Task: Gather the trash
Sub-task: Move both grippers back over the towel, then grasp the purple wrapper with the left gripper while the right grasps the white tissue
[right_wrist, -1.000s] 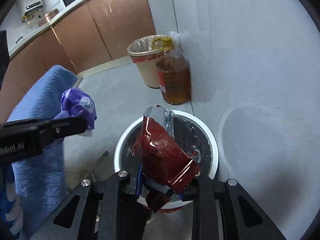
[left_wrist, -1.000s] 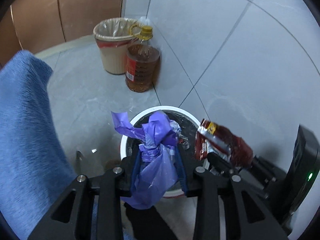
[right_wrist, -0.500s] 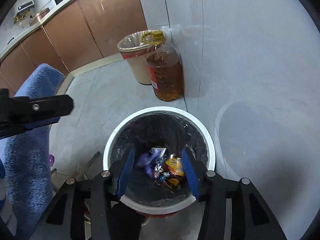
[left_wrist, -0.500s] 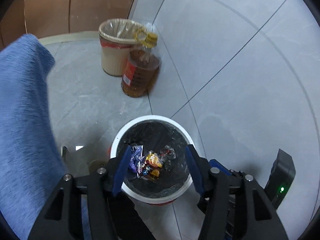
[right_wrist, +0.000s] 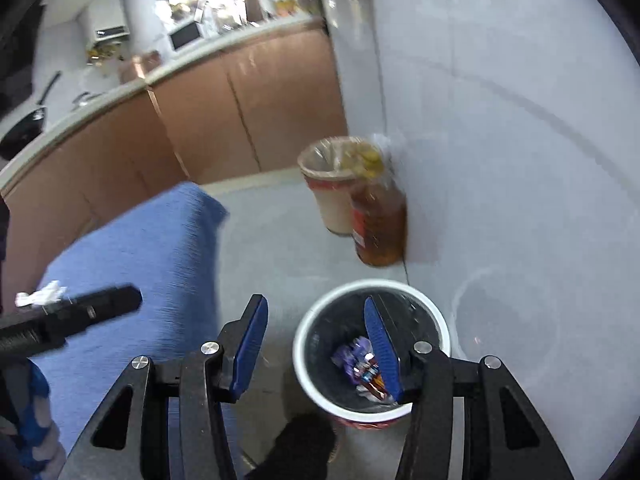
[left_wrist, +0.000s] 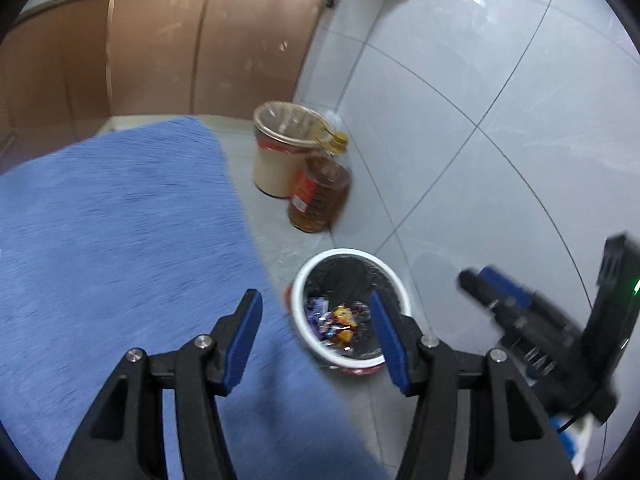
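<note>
A white bin with a black liner (left_wrist: 348, 251) (right_wrist: 376, 283) stands on the floor by the tiled wall. Several wrappers (left_wrist: 336, 322) (right_wrist: 356, 360) lie in its bottom, a purple one (right_wrist: 352, 354) among them. My left gripper (left_wrist: 315, 296) hangs open and empty above the bin's left side and the blue cloth (left_wrist: 120, 240). My right gripper (right_wrist: 314, 301) is open and empty too, its right finger over the bin. Each gripper shows in the other's view: the right one (left_wrist: 500, 284), the left one (right_wrist: 100, 304). A crumpled white tissue (right_wrist: 40, 294) lies on the blue cloth (right_wrist: 140, 248).
A beige lined bin (left_wrist: 280, 160) and a large oil bottle (left_wrist: 318, 196) stand against the wall farther back. Brown cabinets (left_wrist: 160, 48) run behind, with a cluttered counter (right_wrist: 120, 60) on top. A dark shape (right_wrist: 304, 448) sits on the floor just in front of the white bin.
The left gripper let go of the purple bag and the right one of the red wrapper; both now lie in the bin. Both grippers opened, rose and drew back toward the blue cloth.
</note>
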A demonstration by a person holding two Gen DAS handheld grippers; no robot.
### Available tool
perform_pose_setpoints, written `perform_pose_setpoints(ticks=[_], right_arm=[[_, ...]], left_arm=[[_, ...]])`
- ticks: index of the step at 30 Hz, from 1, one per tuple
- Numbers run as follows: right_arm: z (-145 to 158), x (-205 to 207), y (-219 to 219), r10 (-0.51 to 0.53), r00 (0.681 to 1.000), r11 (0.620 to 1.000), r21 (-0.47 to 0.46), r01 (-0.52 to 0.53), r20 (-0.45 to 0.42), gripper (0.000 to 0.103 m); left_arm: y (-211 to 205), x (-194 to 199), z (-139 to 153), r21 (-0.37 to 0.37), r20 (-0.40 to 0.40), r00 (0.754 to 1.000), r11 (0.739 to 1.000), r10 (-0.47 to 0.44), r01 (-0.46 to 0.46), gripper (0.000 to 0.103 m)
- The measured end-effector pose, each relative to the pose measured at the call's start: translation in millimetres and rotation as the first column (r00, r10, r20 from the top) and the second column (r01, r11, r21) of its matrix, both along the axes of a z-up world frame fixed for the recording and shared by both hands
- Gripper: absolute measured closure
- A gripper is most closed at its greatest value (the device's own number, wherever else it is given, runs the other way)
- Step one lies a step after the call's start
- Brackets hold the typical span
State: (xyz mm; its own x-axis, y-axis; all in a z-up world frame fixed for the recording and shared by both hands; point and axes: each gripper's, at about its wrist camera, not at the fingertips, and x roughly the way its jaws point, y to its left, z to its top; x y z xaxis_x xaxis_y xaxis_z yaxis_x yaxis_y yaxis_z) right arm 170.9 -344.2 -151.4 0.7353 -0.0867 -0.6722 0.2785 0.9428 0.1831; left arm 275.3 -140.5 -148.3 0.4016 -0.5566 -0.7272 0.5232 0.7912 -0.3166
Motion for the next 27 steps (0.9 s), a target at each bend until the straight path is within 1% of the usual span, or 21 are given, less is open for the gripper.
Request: perform_pose_setpoints(ticks=[5,10,14,18,21,24,27], right_arm=[[40.1,-11.8,40.7,0.076,0.995,0.997,-0.035,-0.074,0.065,0.054],[74.8,-24.3,84.7,0.157,0.981,0.986,-0.071,-0.15,0.114,0.054],[100.8,-39.6,116.6,0.218,0.964,0.973,-0.107,-0.203,0.15,0.052],[123.1,-51.4,149.3,0.292,0.938,0.954,-0.131,-0.271,0.186,0.048],[133.3,-52.1,168.3,0.347,0.916,0.936,-0.132,-0.325,0.203,0.048],[139.8,-46.5,189.6,0.397,0.894,0.918,-0.115,-0.381,0.209,0.048],[138.1,-28.5,206.8,0.443,0.876,0.896,-0.087,-0.435,0.191,0.048]], left_arm=[[70.9,-21.5,20.8,-0.006,0.069,0.995,0.997,0.072,-0.071,0.049],[145.2,-47.3,41.7,-0.027,0.133,0.977,0.985,0.17,-0.168,0.049],[197.8,-67.1,49.3,-0.067,0.138,0.958,0.967,0.252,-0.245,0.049],[247.2,-90.9,51.3,-0.076,0.166,0.929,0.944,0.33,-0.321,0.049],[278.8,-101.7,45.3,-0.059,0.188,0.906,0.926,0.378,-0.374,0.049],[309.7,-105.2,37.4,-0.046,0.191,0.894,0.913,0.405,-0.404,0.049],[335.2,-99.5,27.7,-0.036,0.189,0.886,0.905,0.423,-0.425,0.049]])
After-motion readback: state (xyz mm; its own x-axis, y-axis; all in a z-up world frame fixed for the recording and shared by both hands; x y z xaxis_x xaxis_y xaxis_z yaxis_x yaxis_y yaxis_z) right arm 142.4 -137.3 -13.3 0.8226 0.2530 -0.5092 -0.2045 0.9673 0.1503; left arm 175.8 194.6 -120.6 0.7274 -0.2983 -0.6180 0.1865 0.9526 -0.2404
